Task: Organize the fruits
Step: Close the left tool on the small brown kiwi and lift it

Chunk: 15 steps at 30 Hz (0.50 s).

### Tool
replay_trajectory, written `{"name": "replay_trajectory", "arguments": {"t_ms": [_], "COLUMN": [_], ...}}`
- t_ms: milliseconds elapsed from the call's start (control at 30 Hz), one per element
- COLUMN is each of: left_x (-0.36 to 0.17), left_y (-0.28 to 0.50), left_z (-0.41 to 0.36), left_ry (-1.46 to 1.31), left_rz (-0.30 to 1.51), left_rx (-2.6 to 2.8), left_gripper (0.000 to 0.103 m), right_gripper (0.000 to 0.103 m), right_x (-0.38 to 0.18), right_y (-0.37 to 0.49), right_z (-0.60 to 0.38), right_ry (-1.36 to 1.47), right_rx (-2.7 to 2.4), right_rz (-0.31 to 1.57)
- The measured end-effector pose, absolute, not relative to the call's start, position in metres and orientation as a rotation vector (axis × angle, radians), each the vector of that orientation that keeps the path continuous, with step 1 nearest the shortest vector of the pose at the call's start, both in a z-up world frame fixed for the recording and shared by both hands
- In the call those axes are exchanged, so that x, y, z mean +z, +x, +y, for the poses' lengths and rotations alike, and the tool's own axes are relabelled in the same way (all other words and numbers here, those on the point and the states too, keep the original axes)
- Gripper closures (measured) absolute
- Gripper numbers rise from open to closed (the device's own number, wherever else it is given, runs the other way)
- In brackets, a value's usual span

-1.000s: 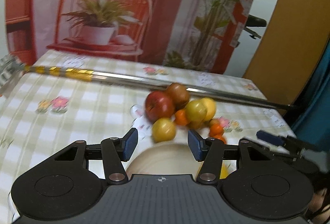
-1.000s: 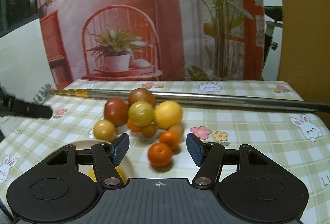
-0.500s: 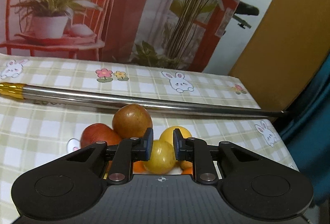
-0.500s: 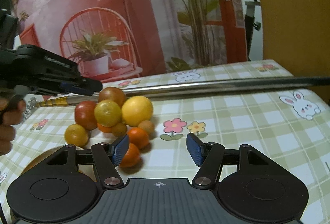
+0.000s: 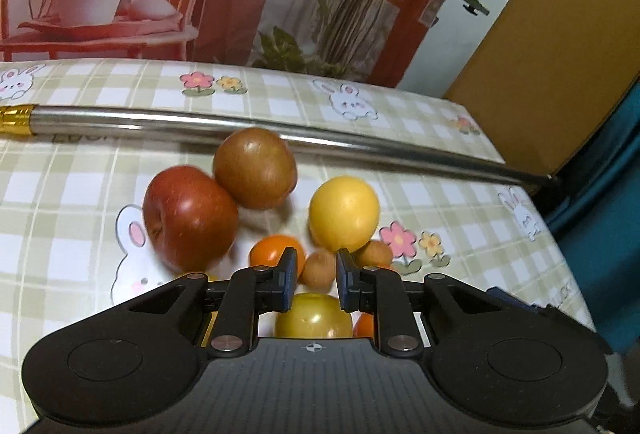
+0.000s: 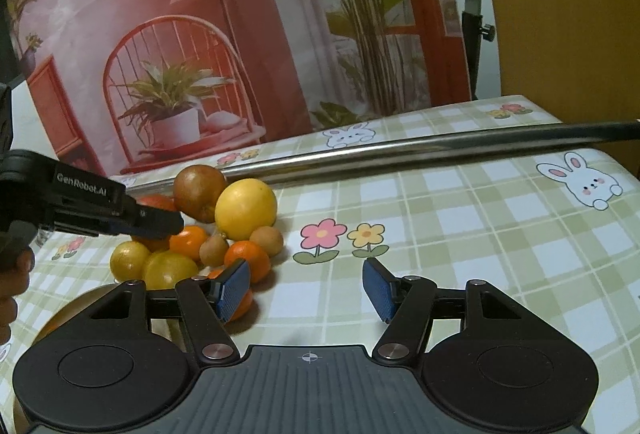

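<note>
Yellow and round, the fruit (image 5: 314,316) sits pinched between the left gripper's (image 5: 316,284) nearly closed jaws, low against its body. It looks smooth and firm, so it could slip; hold it across the fat middle. The other fruits (image 6: 224,230) lie just ahead. The right gripper (image 6: 306,288) is wide open and holds nothing.

backdrop (image 6: 248,14): printed chair, plants | tablecloth (image 6: 480,234): checked, bunnies | right: tan panel (image 5: 552,34)
</note>
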<state>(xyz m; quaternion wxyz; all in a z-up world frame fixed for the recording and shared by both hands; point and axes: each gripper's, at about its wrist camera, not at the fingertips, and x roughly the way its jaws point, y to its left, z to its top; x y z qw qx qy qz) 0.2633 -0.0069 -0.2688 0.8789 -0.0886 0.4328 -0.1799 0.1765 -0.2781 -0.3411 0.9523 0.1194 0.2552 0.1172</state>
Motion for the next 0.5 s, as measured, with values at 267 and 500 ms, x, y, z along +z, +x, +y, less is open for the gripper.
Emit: {"name": "replay_trajectory", "arguments": {"t_ms": [267, 500], "left_x": [-0.273, -0.287], "left_y": [0.271, 0.279], "left_z": [-0.009, -0.019], "left_ry": [-0.193, -0.089], "left_rz": [0.941, 0.944], "left_rx": [-0.41, -0.442], "left_gripper": [0.081, 0.081], "right_gripper": [0.044, 0.044], "right_x": [-0.341, -0.342], "right_y": [0.176, 0.175], "right_z": [-0.278, -0.283], "right_ry": [0.247, 0.256], "right_rx": [0.238, 0.231], "right_rz": [0.522, 0.523]}}
